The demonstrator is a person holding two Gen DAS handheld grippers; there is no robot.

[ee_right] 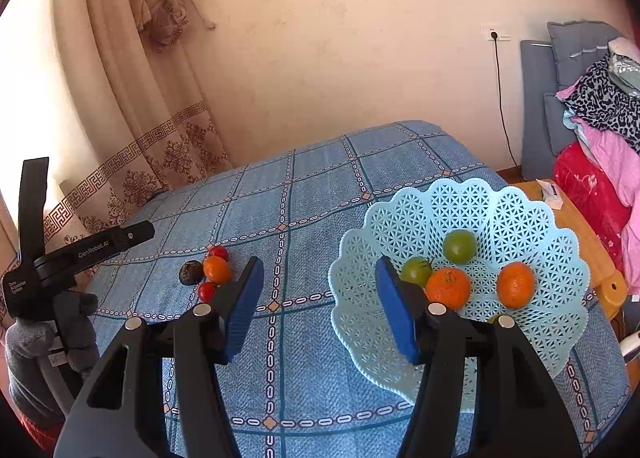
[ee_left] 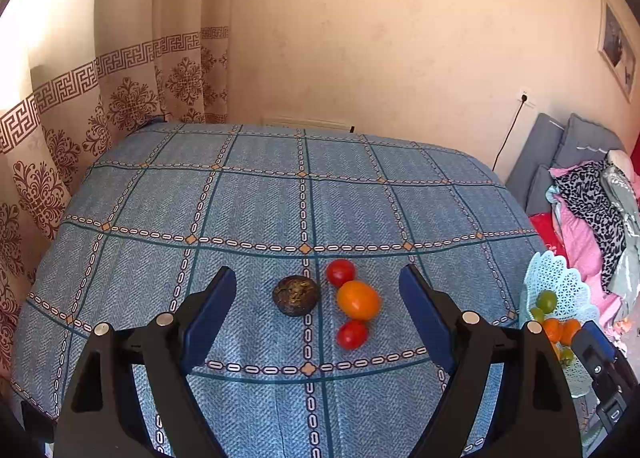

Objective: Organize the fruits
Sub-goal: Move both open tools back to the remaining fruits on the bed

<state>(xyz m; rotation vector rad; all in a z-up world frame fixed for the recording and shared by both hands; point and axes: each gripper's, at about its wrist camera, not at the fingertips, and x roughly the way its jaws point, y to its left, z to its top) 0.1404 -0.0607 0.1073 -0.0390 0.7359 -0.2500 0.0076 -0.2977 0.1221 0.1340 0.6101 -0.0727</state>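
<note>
Loose fruit lies mid-table: a dark brown fruit (ee_left: 296, 295), an orange (ee_left: 358, 300), a far red tomato (ee_left: 340, 272) and a near red tomato (ee_left: 352, 334). My left gripper (ee_left: 318, 286) is open and empty, its fingers either side of this group and above it. A light blue lattice basket (ee_right: 400, 226) holds two oranges (ee_right: 448, 288) (ee_right: 516, 285) and two green fruits (ee_right: 460, 245) (ee_right: 416, 271). My right gripper (ee_right: 320, 278) is open and empty, hovering at the basket's left rim. The loose group also shows in the right wrist view (ee_right: 216, 269).
The table has a blue checked cloth (ee_left: 256, 202). Curtains (ee_left: 60, 138) hang to the left, a wall is behind. A sofa with piled clothes (ee_right: 600, 118) stands to the right. A wooden board (ee_right: 580, 226) lies behind the basket.
</note>
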